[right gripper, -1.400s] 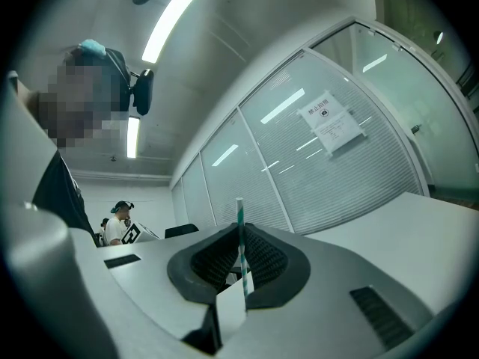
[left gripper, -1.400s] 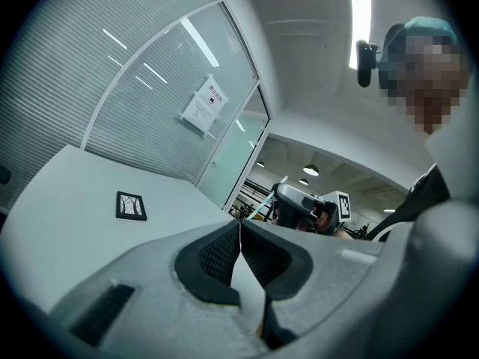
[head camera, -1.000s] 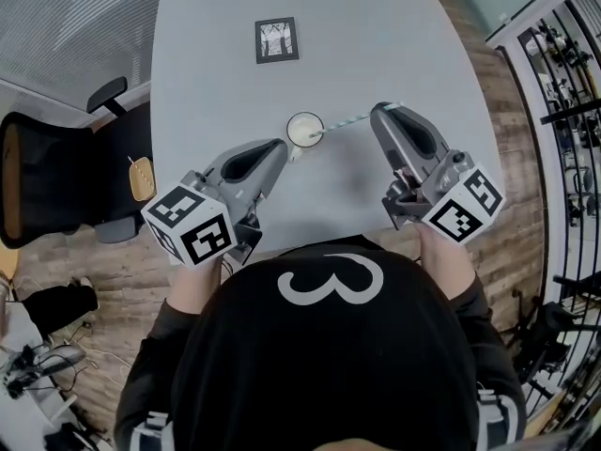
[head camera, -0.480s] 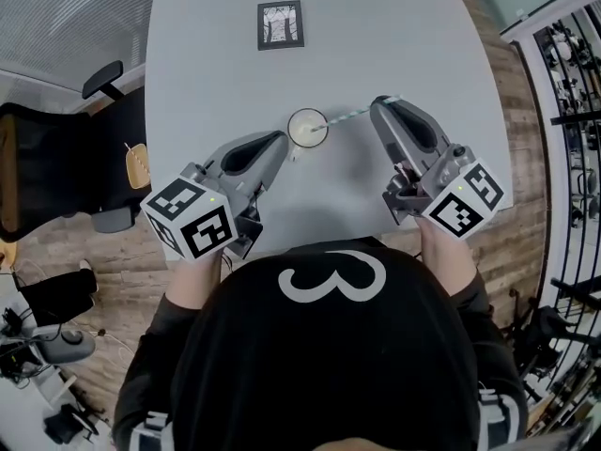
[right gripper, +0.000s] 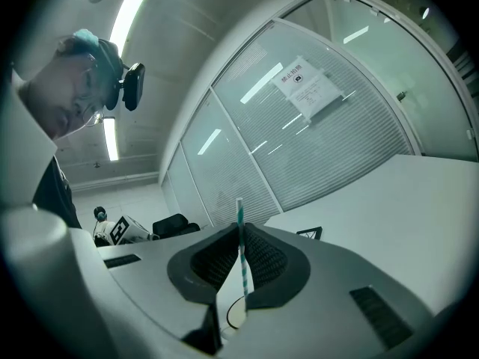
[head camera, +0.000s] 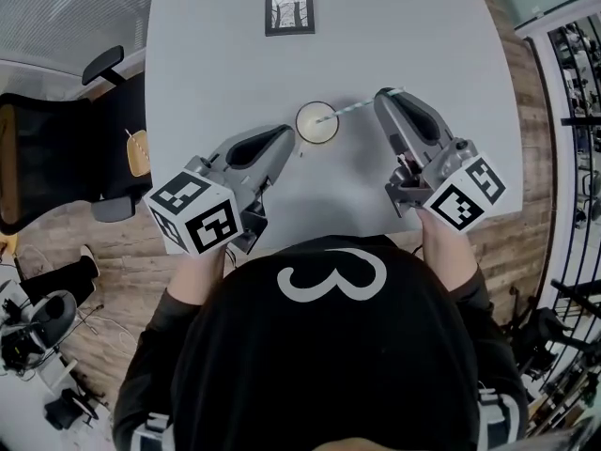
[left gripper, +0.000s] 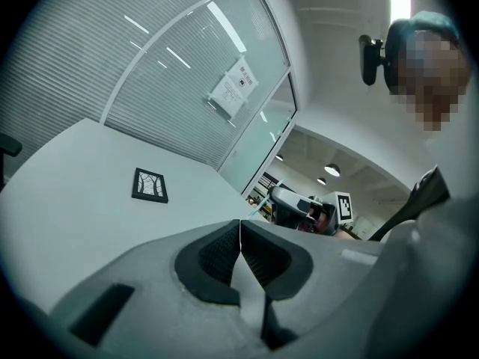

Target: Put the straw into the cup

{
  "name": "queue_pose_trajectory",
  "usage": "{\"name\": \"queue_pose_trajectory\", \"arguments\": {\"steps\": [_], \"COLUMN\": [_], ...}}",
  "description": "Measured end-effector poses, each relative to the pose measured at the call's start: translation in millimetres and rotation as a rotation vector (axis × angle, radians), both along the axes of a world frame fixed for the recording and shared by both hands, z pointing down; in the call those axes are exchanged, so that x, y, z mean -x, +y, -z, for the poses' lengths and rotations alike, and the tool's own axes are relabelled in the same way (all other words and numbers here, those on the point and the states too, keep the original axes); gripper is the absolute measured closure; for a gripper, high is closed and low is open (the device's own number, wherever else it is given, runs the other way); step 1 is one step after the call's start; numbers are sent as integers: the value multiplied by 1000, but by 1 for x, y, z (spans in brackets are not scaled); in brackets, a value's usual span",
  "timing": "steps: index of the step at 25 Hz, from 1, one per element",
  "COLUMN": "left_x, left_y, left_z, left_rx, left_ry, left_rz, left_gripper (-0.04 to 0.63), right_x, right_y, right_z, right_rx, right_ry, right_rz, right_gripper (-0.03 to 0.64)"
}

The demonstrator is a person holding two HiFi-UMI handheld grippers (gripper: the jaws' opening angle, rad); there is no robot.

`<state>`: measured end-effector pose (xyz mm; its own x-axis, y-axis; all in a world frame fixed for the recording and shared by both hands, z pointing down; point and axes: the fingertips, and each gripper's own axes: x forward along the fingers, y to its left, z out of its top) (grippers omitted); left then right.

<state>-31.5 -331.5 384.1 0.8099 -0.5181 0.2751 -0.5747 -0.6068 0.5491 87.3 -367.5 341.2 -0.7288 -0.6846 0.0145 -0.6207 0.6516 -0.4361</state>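
Note:
A white cup (head camera: 317,122) stands upright near the middle of the grey table (head camera: 225,73). A teal-and-white striped straw (head camera: 352,109) runs from the right gripper (head camera: 385,94) down-left, its lower end inside the cup's mouth. My right gripper is shut on the straw (right gripper: 240,256), with the cup rim (right gripper: 233,314) showing below the jaws. The left gripper (head camera: 287,134) sits just left of the cup, shut with nothing between its jaws (left gripper: 239,234).
A small black-framed picture (head camera: 289,9) lies flat at the far side of the table, also seen in the left gripper view as the picture (left gripper: 150,185). A black office chair (head camera: 56,163) stands off the table's left edge. Shelving (head camera: 582,73) lines the right side.
The straw's lower end has stayed in the cup's mouth. Both grippers and the cup keep their places relative to each other; the head view has shifted slightly.

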Motion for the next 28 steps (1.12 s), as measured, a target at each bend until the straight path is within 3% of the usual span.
{"name": "queue_pose_trajectory", "arguments": {"steps": [28], "left_x": [13], "left_y": [-17], "left_z": [-41], "left_rx": [91], "left_ry": [-21], "left_rz": [53], "left_gripper": [578], "right_x": [24], "right_y": [-12], "right_z": [-65], "right_rx": [106], "right_ry": [13], "right_rz": [63], "right_gripper": [586]}}
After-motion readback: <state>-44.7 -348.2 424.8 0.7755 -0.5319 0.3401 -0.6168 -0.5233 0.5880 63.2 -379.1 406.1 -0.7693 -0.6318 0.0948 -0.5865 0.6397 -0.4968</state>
